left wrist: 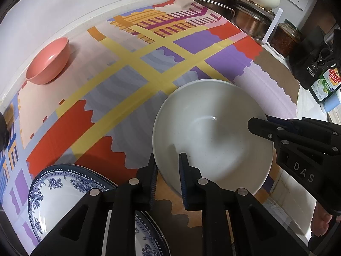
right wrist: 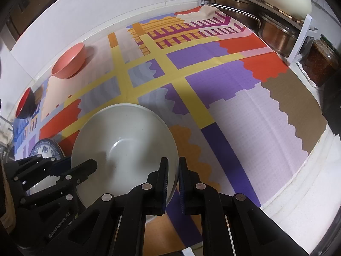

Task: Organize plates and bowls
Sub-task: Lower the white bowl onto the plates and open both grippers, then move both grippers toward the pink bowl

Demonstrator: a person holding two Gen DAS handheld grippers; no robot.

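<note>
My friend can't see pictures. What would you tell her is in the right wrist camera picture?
Two black grippers pinch opposite rims of a big white bowl on a colourful patterned cloth: the right gripper on its right edge, the left gripper on its left. A pink bowl sits further back, and a blue-and-white plate lies at the left.

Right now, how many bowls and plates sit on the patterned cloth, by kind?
Bowls: 3 — white bowl, pink bowl, dark bowl with red inside
Plates: 1 — blue-and-white plate
Total: 4
</note>
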